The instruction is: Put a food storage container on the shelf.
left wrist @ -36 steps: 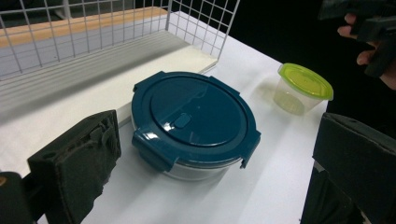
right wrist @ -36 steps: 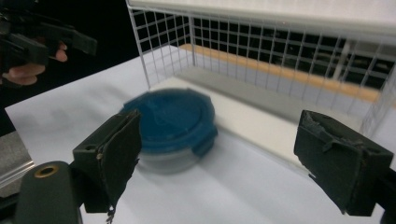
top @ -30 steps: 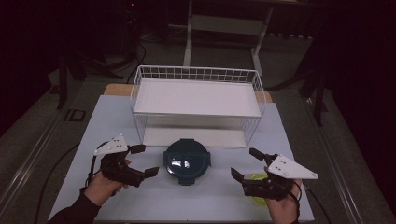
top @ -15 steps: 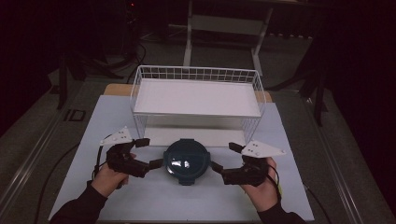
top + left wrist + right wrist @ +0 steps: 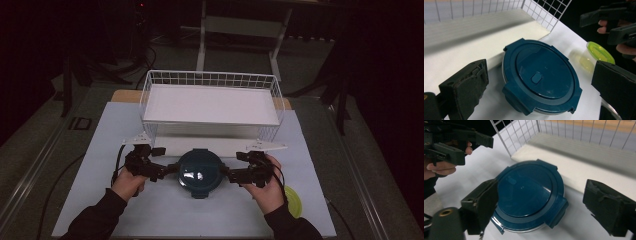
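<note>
Two tools flank the round dark-teal container, which sits on the white table just in front of the wire basket. We hold the left tool at the container's 9 o'clock and the right tool at its 3 o'clock, each tip just beside the rim; from the high view we cannot tell whether either one touches it.

In the left gripper view the left tool's jaws stand wide apart with nothing between the pads, and the container lies ahead of them. In the right gripper view the right tool's jaws are likewise spread wide and hold nothing, with the container between and beyond them.

We see a glossy, flat snap-on lid with a raised ring, a small rounded-square button near its centre, and locking flaps around its edge. Below the lid a thin strip of clear or pale bowl shows. A yellow-green lidded container rests on the table at about 4 o'clock from the teal one, near our right hand.
</note>
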